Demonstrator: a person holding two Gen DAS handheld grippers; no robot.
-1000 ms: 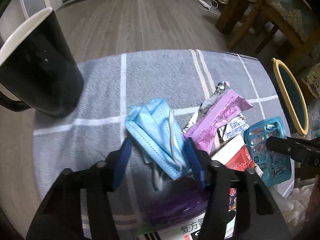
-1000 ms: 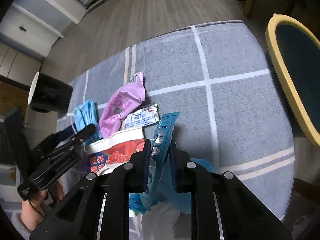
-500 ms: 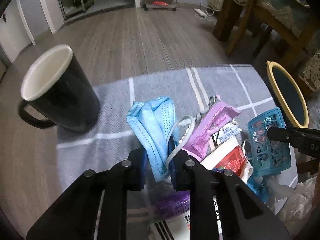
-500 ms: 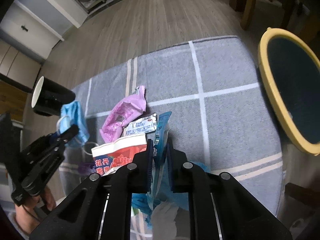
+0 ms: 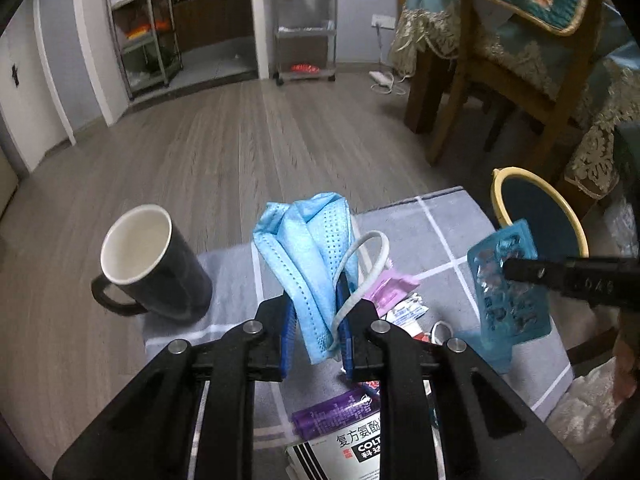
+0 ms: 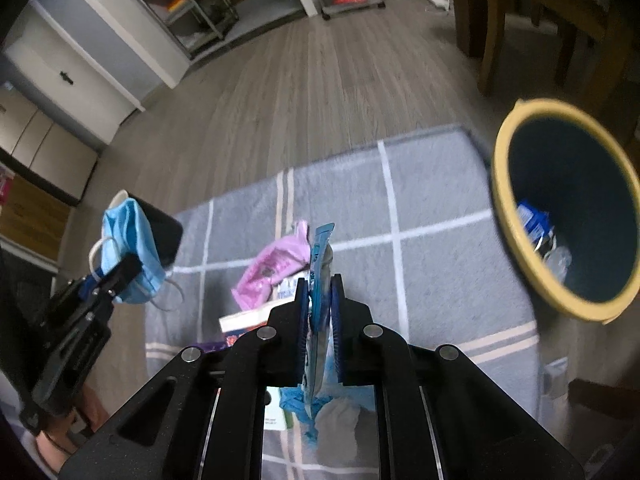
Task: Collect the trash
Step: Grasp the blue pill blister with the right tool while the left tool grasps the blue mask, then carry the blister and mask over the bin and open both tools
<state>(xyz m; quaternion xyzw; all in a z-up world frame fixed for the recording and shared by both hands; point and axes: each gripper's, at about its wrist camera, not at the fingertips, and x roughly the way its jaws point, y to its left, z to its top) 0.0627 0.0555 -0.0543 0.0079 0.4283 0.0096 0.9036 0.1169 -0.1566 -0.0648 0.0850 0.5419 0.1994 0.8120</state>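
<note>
My left gripper (image 5: pixel 316 300) is shut on a light blue face mask (image 5: pixel 308 248) and holds it up above the grey checked table (image 5: pixel 448 232); the mask also shows in the right wrist view (image 6: pixel 128 248). My right gripper (image 6: pixel 320 292) is shut on a blue blister pack (image 6: pixel 320 256), held edge-on above the table; it also shows in the left wrist view (image 5: pixel 508 284). The yellow-rimmed trash bin (image 6: pixel 516 240) stands right of the table with some trash inside. A pink wrapper (image 6: pixel 272 268) and small packets lie on the table.
A black mug (image 5: pixel 160 276) stands at the table's left end. A white medicine box with purple print (image 5: pixel 344 440) lies near the front edge. Wooden chairs and a cloth-covered table (image 5: pixel 520 60) stand at the right, beyond the bin. A white plastic bag (image 5: pixel 580 412) sits at lower right.
My left gripper closed on the mask and lifted it off the table. My right gripper rose with the blister pack, and the bin came more fully into its view.
</note>
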